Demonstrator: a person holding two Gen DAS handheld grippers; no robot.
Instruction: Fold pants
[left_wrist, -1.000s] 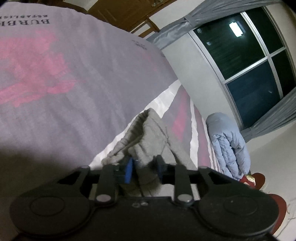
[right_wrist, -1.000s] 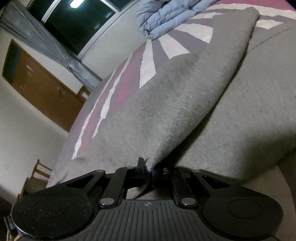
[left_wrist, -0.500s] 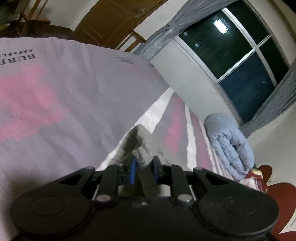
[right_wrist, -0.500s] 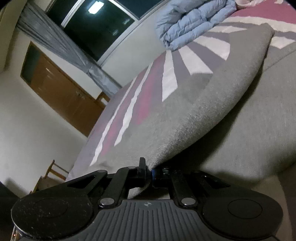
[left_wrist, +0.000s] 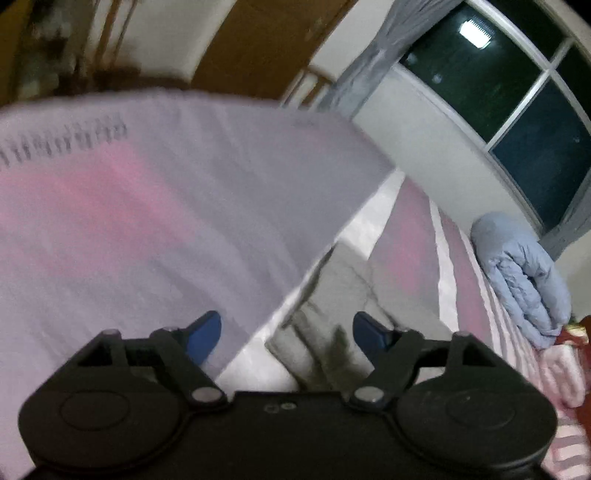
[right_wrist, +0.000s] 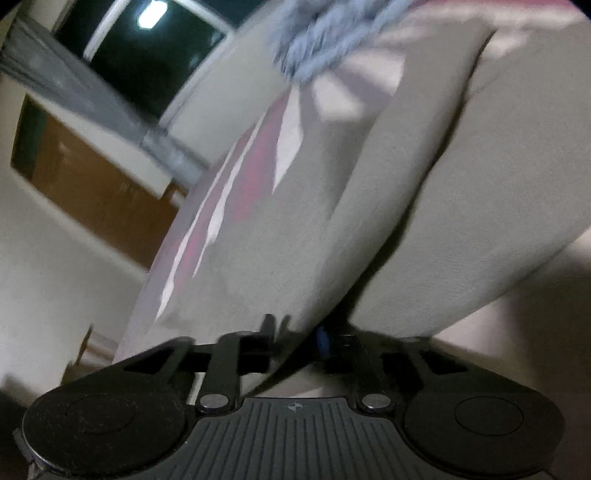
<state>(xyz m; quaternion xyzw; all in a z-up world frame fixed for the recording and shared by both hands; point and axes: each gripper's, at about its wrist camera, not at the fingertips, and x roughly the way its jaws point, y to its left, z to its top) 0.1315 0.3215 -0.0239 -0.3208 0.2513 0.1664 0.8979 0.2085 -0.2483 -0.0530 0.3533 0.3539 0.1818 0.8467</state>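
Note:
The grey pants (left_wrist: 332, 295) lie on the bed's pink, grey and white striped cover (left_wrist: 147, 221). In the left wrist view my left gripper (left_wrist: 286, 328) is open, its blue pads wide apart, with the crumpled grey cloth lying just beyond and between them. In the right wrist view the grey pants (right_wrist: 424, 184) fill most of the frame, folded over with one layer raised. My right gripper (right_wrist: 299, 332) is shut on an edge of the pants, low at the frame's middle. The view is blurred.
A folded light-blue quilt (left_wrist: 524, 280) lies at the bed's far side below a dark window (left_wrist: 517, 92). Grey curtains, a brown wooden door (right_wrist: 92, 192) and a wooden chair stand beyond the bed. Red and pink items sit at the right edge (left_wrist: 569, 354).
My left gripper has opened and let go of the grey cloth, which now lies on the bed. My right gripper keeps its hold on the pants and has tilted.

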